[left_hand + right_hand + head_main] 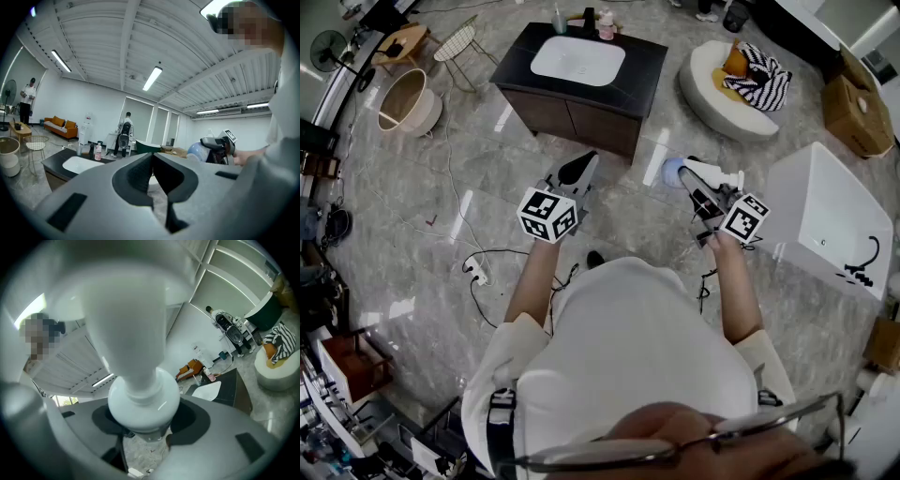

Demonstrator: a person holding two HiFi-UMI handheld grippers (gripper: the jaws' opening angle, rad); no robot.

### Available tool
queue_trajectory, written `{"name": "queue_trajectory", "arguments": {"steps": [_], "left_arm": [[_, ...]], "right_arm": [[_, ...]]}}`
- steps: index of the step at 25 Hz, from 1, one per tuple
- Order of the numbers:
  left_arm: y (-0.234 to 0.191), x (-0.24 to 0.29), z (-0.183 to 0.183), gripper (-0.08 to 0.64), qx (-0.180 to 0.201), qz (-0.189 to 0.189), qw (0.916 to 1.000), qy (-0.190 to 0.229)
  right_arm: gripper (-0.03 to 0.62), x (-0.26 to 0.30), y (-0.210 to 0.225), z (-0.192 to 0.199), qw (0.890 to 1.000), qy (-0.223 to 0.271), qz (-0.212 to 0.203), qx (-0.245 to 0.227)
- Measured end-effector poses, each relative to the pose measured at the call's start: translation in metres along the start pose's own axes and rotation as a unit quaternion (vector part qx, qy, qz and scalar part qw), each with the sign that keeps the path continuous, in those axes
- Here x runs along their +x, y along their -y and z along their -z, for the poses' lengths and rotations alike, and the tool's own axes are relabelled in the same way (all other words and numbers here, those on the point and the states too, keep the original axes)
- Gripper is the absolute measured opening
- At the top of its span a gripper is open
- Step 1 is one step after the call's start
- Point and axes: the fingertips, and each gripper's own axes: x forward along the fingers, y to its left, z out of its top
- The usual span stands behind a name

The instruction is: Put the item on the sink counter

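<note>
The sink counter point(645, 62) is a dark cabinet with a white basin, on the floor ahead of me; it also shows in the left gripper view point(55, 164) and the right gripper view point(230, 380). My right gripper point(699, 190) is shut on a white item point(714, 174) with a pale blue end, held above the floor to the right of the counter. In the right gripper view its round white bulb point(143, 401) sits between the jaws of the right gripper point(143, 427). My left gripper point(578, 170) point(153, 161) is shut and empty, in front of the counter.
Several bottles point(605, 22) stand at the counter's back edge. A white bathtub point(825, 220) is at the right, a round cushion with striped cloth point(731, 89) behind it. A power strip with cables point(474, 273) lies on the floor at left. People point(124, 133) stand far off.
</note>
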Motion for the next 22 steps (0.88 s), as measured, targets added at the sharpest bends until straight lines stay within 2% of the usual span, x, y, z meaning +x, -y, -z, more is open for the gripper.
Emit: {"name": "queue_trajectory", "arguments": {"steps": [13,22], "left_arm": [[-0.001,-0.001,0.002,0.005,-0.003,0.005,1.0000,-0.002],[-0.028,-0.024,0.009,0.005,-0.005,0.011,0.9999,-0.006]], "right_arm": [[0.247,0.003,-0.002,0.002,1.000,0.000,0.003,0.004],[0.247,0.030,-0.015,0.023,1.000,0.004,0.009,0.005]]}}
